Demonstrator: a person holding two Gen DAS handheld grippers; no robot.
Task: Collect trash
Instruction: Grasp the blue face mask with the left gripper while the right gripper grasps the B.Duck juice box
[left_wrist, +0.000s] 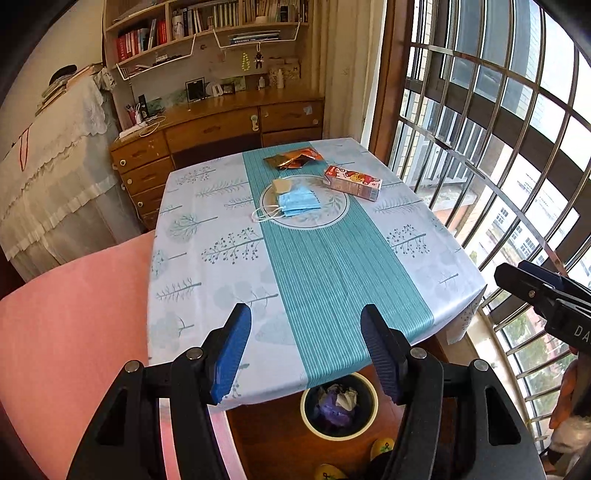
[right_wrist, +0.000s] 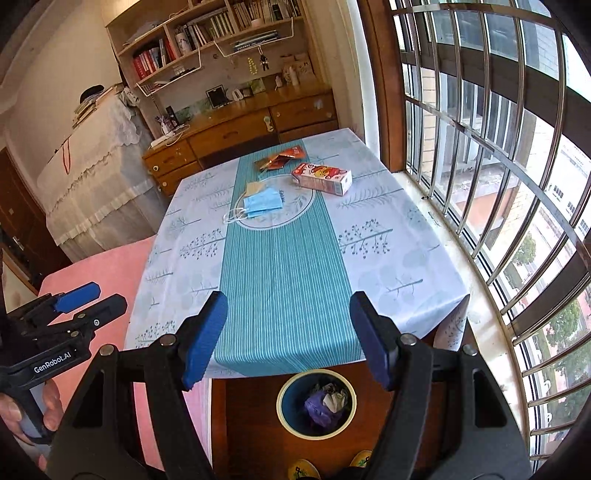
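Two hand-held grippers, the left hand-held gripper (left_wrist: 306, 347) and the right hand-held gripper (right_wrist: 288, 336), hover with ribbed blue pads spread apart, gripping nothing. On the worktop (left_wrist: 207, 258), draped in glossy tree-print cloth, lie a pleated blue face mask (left_wrist: 297, 201), a boxy milk carton (left_wrist: 352, 181) and crinkled foil wrappers (left_wrist: 293, 158). Below, a round trash bin (left_wrist: 339, 406) holds crumpled paper.

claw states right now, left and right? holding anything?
Left claw: open, nothing between its pads.
Right claw: open, empty too.
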